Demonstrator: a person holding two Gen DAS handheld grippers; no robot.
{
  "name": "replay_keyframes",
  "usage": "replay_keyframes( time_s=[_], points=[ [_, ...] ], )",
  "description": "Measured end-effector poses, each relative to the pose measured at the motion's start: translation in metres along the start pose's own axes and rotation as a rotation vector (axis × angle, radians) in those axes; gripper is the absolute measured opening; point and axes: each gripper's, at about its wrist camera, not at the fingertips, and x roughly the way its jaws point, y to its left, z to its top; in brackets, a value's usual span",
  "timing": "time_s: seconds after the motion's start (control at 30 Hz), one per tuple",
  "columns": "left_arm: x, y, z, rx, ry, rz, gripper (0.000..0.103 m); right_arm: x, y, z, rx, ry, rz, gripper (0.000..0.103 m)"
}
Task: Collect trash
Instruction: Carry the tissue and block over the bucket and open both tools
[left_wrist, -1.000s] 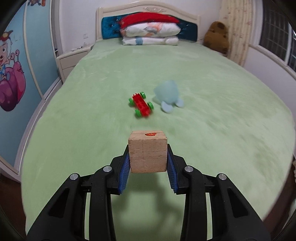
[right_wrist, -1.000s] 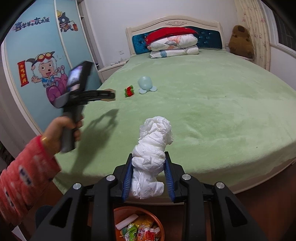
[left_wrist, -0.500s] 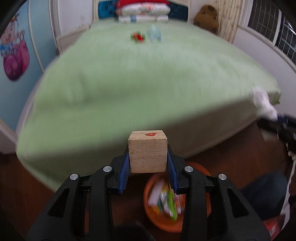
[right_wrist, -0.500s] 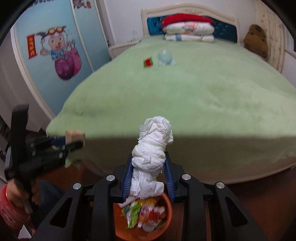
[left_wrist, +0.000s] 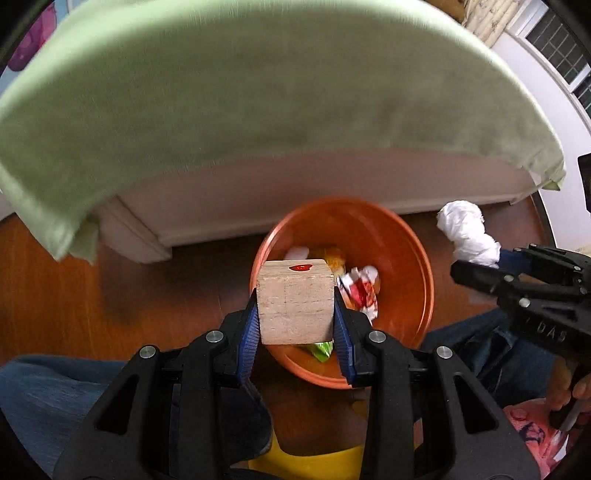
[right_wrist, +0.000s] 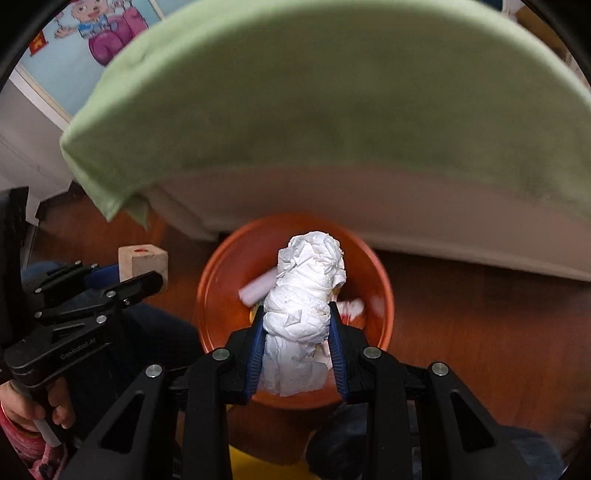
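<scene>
1. The left gripper (left_wrist: 295, 314) points steeply down, its blue pads clamped on the two sides of a wooden cube (left_wrist: 294, 301) with a small red mark on its top face.
2. In the left wrist view the cube hangs over the left rim of an orange bowl (left_wrist: 417, 266) that stands on the wooden floor (left_wrist: 55, 291) just in front of the bed.
3. The right gripper (right_wrist: 297, 332) also points down, jaws closed narrow on a crumpled wad of white tissue (right_wrist: 306, 291); the wad stands up between the pads, above the bowl's middle.
4. The bowl holds blurred trash: a red-and-white wrapper (left_wrist: 360, 290), a green scrap (left_wrist: 322, 350) and a pale tube-like piece (right_wrist: 256, 286).
5. The green bedspread (left_wrist: 258, 92) overhangs the bed's pale base (left_wrist: 295, 192) on the far side of the bowl.
6. Each wrist view shows the other gripper beside the bowl, with the person's hand (right_wrist: 48, 406) on the left handle and blue jeans (left_wrist: 44, 398) near the floor.
</scene>
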Motion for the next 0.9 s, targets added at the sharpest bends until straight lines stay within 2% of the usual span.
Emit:
replay_keyframes(
  time_s=[0.37, 0.4, 0.7, 0.73, 0.77, 0.8, 0.83, 0.87, 0.9],
  points=[
    [0.026, -0.013, 0.010, 0.020, 0.058, -0.006, 0.035, 0.022, 0.000, -0.011, 0.016, 0.059, -0.008, 0.031],
    [0.023, -0.008, -0.003, 0.021, 0.057, -0.006, 0.035, 0.023, 0.000, -0.011, 0.019, 0.062, -0.009, 0.031],
    [0.025, -0.009, -0.007, 0.021, 0.064, 0.003, 0.035, 0.026, -0.001, -0.010, 0.036, 0.066, -0.007, 0.032],
    [0.025, -0.009, -0.007, 0.022, 0.065, 0.004, 0.035, 0.026, -0.002, -0.010, 0.040, 0.068, -0.004, 0.034],
    [0.025, -0.009, -0.006, 0.024, 0.066, 0.004, 0.035, 0.026, -0.003, -0.010, 0.045, 0.069, -0.002, 0.044],
    [0.025, -0.010, -0.006, 0.027, 0.068, 0.009, 0.036, 0.026, -0.004, -0.009, 0.055, 0.070, 0.000, 0.050],
    [0.025, -0.010, -0.006, 0.027, 0.068, 0.015, 0.038, 0.026, -0.005, -0.009, 0.063, 0.068, -0.006, 0.059],
    [0.024, -0.011, -0.006, 0.029, 0.065, 0.018, 0.045, 0.024, -0.006, -0.009, 0.066, 0.063, -0.009, 0.059],
    [0.023, -0.012, -0.005, 0.033, 0.055, 0.023, 0.060, 0.022, -0.006, -0.008, 0.065, 0.055, -0.012, 0.059]
  ],
)
